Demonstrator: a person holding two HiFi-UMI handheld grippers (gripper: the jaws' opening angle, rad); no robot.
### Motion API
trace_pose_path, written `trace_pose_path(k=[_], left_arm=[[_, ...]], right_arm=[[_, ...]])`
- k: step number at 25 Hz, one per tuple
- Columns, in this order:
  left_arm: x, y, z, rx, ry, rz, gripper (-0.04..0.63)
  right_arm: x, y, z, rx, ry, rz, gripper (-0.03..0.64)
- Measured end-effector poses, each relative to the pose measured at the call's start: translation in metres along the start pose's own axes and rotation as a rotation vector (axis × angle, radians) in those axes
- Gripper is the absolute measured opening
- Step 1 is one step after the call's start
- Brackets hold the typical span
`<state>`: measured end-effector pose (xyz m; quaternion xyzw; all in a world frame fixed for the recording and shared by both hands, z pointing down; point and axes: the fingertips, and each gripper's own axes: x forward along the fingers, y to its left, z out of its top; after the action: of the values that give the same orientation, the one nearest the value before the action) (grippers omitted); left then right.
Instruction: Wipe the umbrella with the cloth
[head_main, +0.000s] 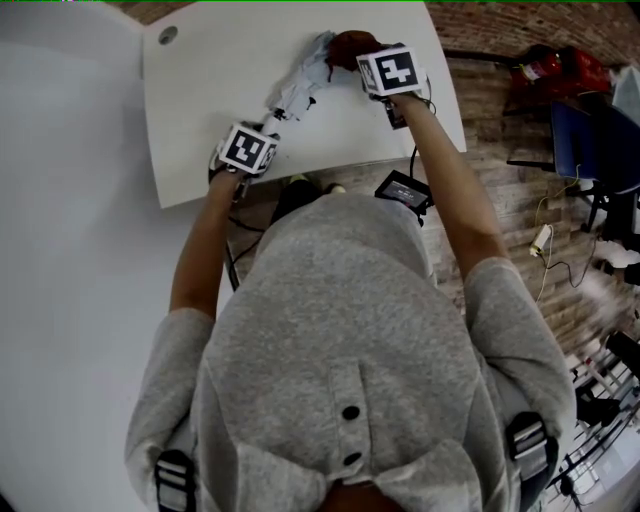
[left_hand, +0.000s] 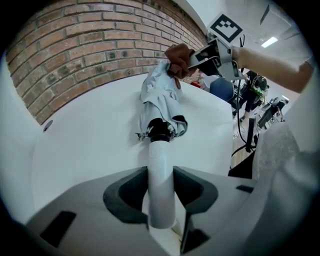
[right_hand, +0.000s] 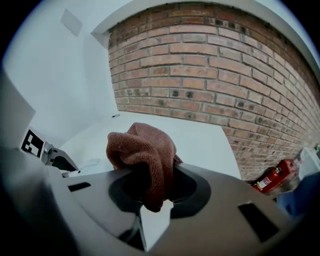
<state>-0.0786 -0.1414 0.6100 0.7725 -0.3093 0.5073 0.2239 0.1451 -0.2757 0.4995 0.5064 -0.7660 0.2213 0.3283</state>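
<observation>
Left gripper (left_hand: 161, 195): at the near edge of the worktop (head_main: 210, 80), pointing steeply down.
Left fingers (left_hand: 125, 197): partly closed, clamped on either side of the umbrella's white handle (left_hand: 161, 165).
Umbrella (head_main: 298, 88): folded, with a pale grey-blue canopy bunched loosely. It runs slantwise over the white worktop, from the left gripper out towards the right one. Whether the canopy rests on the surface or sits a little above it, I cannot tell.
Right gripper (right_hand: 150, 192): further out over the worktop, at the far end of the umbrella, tilted downward.
Right fingers (right_hand: 195, 192): closed on a wad of brown cloth (right_hand: 144, 150), which bulges out ahead of them and hangs down between them.
Cloth position: at the tip of the canopy. From the left gripper view it looks pressed against the fabric there.
Person: seen from above in a grey hooded top (head_main: 350, 330), both arms stretched forward.
Surroundings: a brick wall (right_hand: 210, 65) behind the worktop, and a red fire extinguisher (right_hand: 270, 178) off to the right, by the wall.
</observation>
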Motion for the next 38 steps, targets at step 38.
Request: trace_pose_path(k=[38], left_arm=[[-0.001, -0.003, 0.003, -0.147, -0.081, -0.017, 0.161]], right_arm=[[-0.012, 0.168, -0.042, -0.130, 0.035, 0.394, 0.083]])
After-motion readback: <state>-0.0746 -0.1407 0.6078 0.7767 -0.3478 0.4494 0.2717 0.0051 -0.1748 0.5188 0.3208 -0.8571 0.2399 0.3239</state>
